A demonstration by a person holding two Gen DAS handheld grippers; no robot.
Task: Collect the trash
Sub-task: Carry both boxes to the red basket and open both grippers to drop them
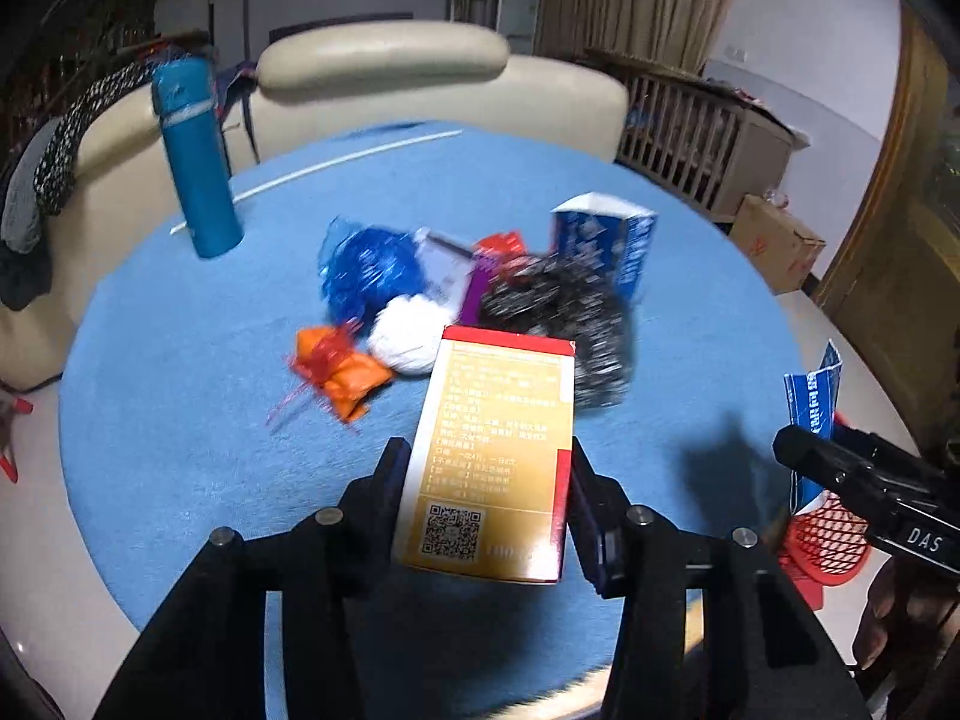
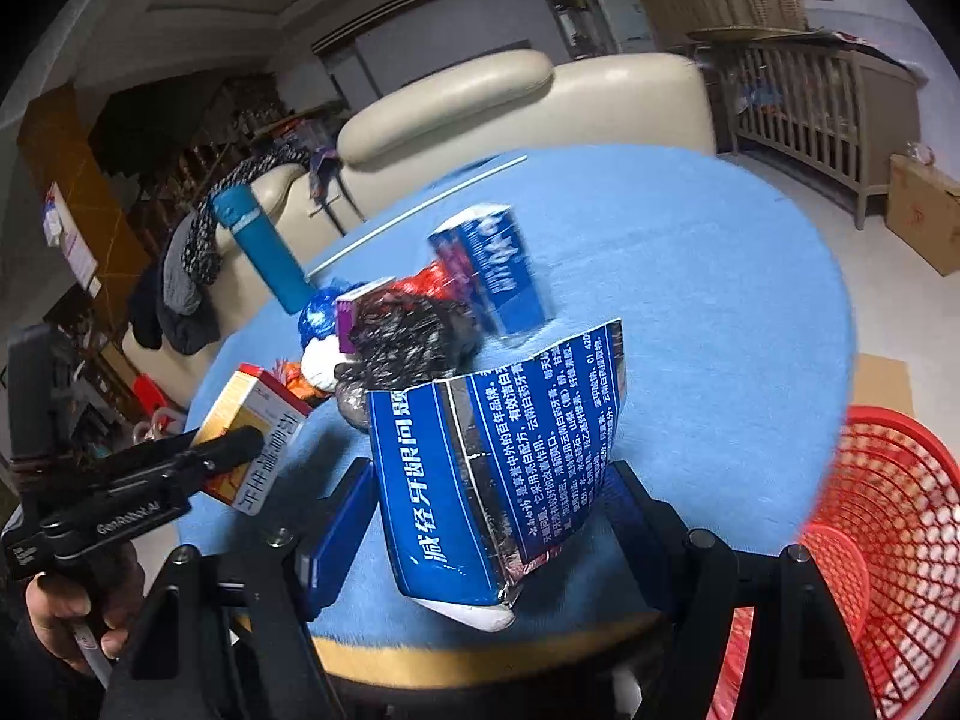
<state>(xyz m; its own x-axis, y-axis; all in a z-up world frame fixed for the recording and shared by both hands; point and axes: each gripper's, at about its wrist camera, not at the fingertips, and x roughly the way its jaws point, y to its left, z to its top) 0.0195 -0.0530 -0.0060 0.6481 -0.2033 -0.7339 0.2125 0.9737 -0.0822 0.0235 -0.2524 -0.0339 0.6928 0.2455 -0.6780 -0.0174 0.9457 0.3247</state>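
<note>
Left wrist view: the yellow medicine box (image 1: 498, 456) sits low in the frame's centre, clamped between the jaws of the left gripper (image 1: 489, 498), raised above the blue tablecloth (image 1: 180, 360). In the right wrist view the right gripper (image 2: 492, 516) holds a flattened blue toothpaste carton (image 2: 498, 468), the red mesh basket (image 2: 870, 540) at lower right. I'd worry the carton, gripped by one end, could slip or miss the basket's rim; the rest of the litter pile (image 1: 420, 300) waits mid-table
</note>
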